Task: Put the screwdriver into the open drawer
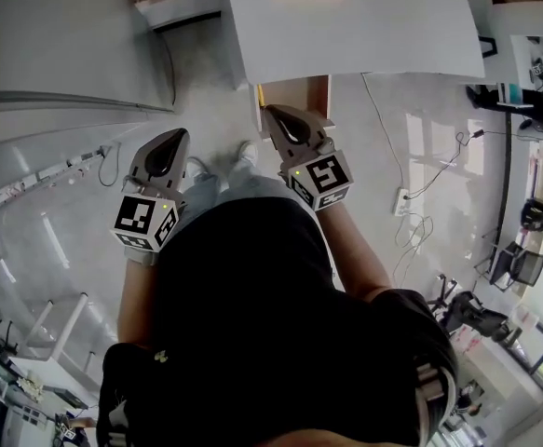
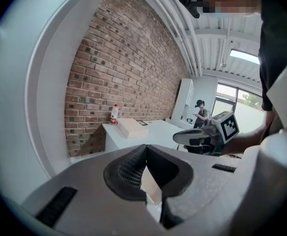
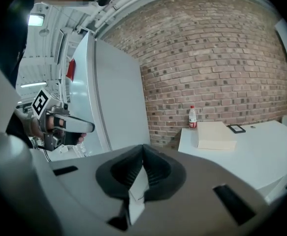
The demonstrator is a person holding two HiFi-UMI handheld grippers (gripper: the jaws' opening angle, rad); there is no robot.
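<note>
While the left gripper [image 1: 171,140] and right gripper [image 1: 278,115] hover clenched and empty in front of the person, no view shows the screwdriver. What appears to be the brown wooden open drawer [image 1: 294,91] projects from the near edge of the white rectangular desk [image 1: 364,26]; its interior is hidden. Judged from this, the screwdriver is yet to be located: find it first, then spread one gripper's jaws around its handle.

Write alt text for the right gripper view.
The right gripper fills the foreground, its grey jaws shut with nothing between them. Beyond it a white table stands against a brick wall and carries a red-capped bottle and a flat white box. The left gripper shows near the left edge.
</note>
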